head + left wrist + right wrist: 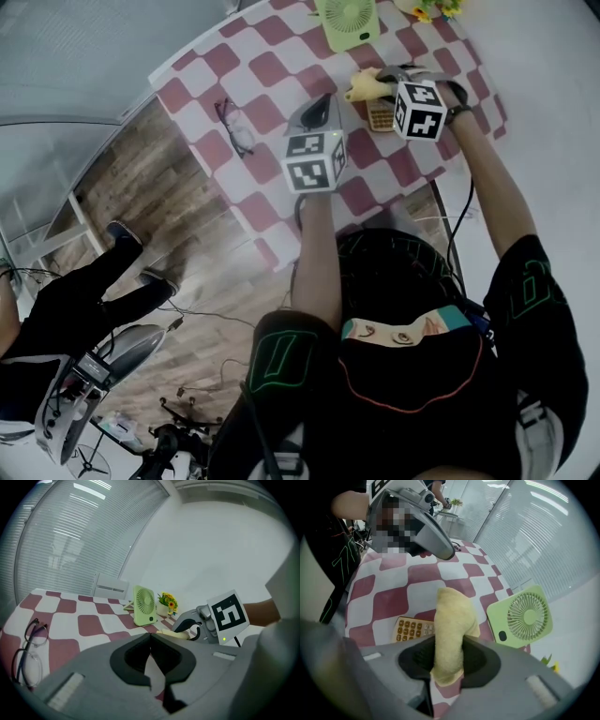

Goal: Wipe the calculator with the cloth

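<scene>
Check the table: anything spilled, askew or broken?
Nothing stands out. The fan stands upright, the glasses lie flat on the table, and the calculator lies flat beside the cloth clamped in the right gripper. The left gripper is shut and empty.

a table (267,73) covered in red and white checks carries 4 things. a pair of dark-rimmed glasses (234,127) lies open on its left part, well apart from the rest. a pale green fan (348,21) stands upright at the far edge, with a small pot of yellow flowers (433,7) just beside it on the right. nearer the person, on the right part, a calculator (380,116) lies flat with its keys up, only partly in sight
</scene>
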A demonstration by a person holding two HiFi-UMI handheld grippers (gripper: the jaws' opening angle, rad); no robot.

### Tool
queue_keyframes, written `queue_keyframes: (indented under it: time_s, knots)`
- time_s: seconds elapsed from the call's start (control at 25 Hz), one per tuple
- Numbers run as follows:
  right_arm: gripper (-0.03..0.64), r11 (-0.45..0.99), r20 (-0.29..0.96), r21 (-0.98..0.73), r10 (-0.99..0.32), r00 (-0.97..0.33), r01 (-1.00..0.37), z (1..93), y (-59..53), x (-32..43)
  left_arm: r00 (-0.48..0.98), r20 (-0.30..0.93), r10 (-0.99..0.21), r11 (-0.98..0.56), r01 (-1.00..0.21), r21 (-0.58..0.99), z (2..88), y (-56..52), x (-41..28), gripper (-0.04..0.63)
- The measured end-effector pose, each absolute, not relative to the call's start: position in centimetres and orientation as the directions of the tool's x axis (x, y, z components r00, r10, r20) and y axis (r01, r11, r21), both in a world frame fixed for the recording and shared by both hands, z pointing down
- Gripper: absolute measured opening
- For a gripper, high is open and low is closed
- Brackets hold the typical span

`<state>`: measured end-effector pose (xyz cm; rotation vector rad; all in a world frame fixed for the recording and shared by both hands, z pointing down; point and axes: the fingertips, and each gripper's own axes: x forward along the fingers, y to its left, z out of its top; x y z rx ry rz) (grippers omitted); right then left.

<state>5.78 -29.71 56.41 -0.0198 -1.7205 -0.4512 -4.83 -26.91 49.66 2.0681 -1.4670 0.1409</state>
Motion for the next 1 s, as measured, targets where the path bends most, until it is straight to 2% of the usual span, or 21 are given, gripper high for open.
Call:
queue_keyframes:
  time_s: [0.6,1.0]
  knots:
    - [0.124,0.903,0.945,0.304,-0.246,-0.214,0.303,56.5,-24.4,6.6,0.42,0.413,-0.809,-0.242,-0.876,0.417,49.8,-25.0,-3.1,0.011]
    - [0.124,0.915,0.943,0.294,-0.23,-0.242,0.277,56.5,-21.0,7.7,0.427,0.386,-0.818,-0.26,-0.872,0.416,49.2,-24.4,-2.1,0.011]
